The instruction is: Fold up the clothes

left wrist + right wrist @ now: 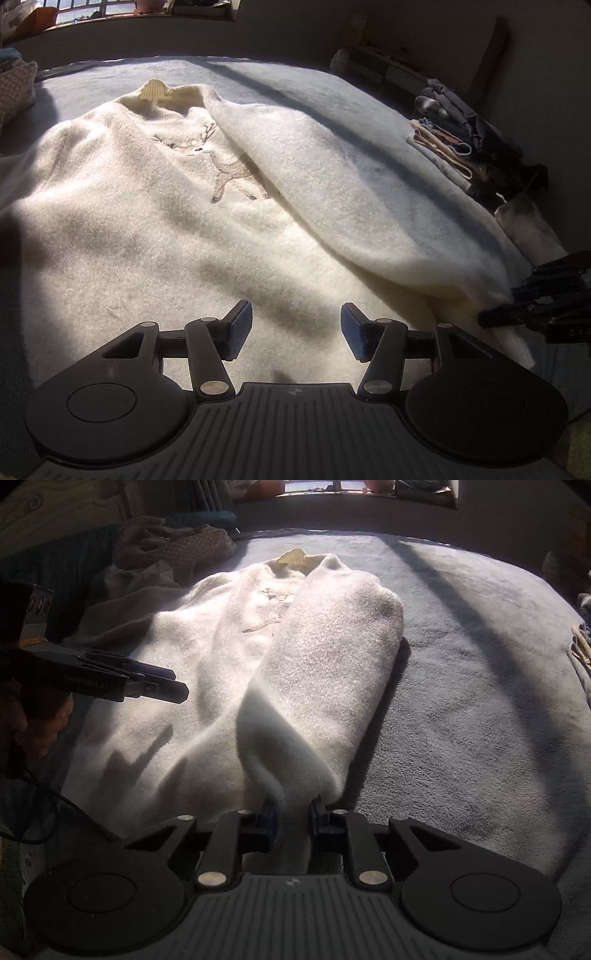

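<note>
A cream fuzzy sweater (147, 221) with an embroidered deer (229, 170) lies on a pale blue blanket (295, 85); its right side is folded over the front. My left gripper (296, 330) hovers open over the sweater's lower part, nothing between its blue pads (242, 328). My right gripper (293, 819) is shut on the lower edge of the sweater's (325, 686) folded-over side, the fabric bunched between its pads. The left gripper (162, 688) shows from the side at the left of the right wrist view. The right gripper's body (546, 302) shows at the right edge of the left wrist view.
A stack of folded clothes (458, 140) sits at the blanket's right edge. A heap of unfolded garments (166, 554) lies at the far left. A window sill (332, 494) runs along the back. Bare blanket (480, 701) stretches to the right of the sweater.
</note>
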`<state>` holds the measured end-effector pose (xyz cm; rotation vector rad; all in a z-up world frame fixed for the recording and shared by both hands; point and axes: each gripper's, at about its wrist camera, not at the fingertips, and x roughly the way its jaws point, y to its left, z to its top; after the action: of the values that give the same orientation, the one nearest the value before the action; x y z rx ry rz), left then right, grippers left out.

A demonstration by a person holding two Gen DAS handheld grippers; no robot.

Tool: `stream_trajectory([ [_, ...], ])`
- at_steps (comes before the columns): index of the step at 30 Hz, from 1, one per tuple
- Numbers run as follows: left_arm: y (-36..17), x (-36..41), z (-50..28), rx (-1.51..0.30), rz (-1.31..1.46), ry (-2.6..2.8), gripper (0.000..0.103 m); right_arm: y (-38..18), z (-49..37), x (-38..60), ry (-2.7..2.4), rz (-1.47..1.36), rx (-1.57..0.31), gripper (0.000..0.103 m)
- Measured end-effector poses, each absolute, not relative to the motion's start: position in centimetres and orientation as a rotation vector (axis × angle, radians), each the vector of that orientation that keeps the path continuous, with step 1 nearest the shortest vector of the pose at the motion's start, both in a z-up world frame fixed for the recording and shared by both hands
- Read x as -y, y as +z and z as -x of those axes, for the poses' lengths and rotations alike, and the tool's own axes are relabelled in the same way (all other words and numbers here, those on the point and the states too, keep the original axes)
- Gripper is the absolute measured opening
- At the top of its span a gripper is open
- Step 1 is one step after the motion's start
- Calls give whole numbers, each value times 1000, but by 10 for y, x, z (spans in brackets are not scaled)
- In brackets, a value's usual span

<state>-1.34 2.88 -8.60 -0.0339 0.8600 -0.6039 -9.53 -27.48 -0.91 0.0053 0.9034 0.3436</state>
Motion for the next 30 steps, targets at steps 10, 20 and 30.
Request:
stream_trajectory([
  [10,-104,-15,20,-924,-10,-592,53,119,-83,378,137,-153,-620,18],
  [20,-106,-26,19,-957,40,-586,53,114,-234,458,-290,-341,-527,78],
  [30,-111,-34,14,-977,102,-602,53,15,-148,461,-24,-627,-664,78],
])
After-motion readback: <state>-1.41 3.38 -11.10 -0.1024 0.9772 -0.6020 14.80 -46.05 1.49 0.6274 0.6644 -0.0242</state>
